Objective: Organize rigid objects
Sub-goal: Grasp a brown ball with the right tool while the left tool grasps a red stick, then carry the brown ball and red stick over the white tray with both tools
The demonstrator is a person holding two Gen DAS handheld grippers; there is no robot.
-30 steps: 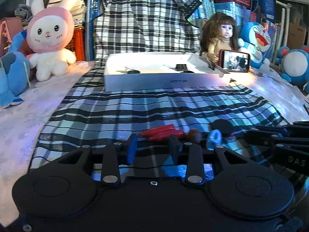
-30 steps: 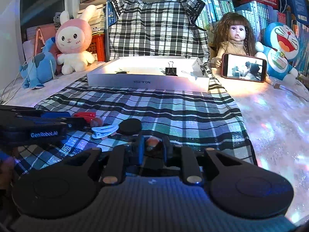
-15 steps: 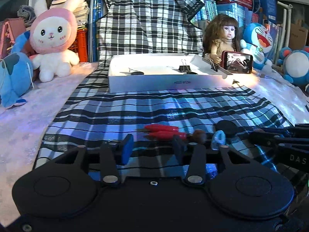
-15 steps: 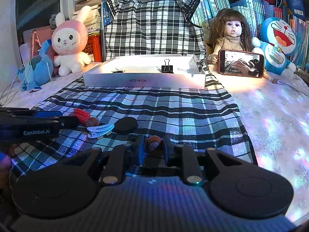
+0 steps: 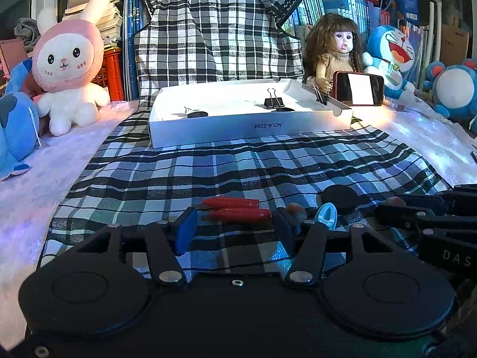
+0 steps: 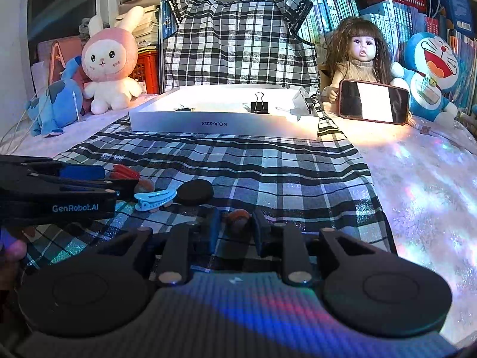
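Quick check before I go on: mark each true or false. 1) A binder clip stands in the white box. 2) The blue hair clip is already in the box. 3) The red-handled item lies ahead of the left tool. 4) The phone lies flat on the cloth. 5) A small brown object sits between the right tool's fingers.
1) True: a binder clip stands upright in the white box.
2) False: the hair clip lies on the checked cloth, beside a black disc.
3) True: red-handled item, left tool.
4) False: the phone stands propped on edge.
5) True: brown object, right tool, jaws opening.
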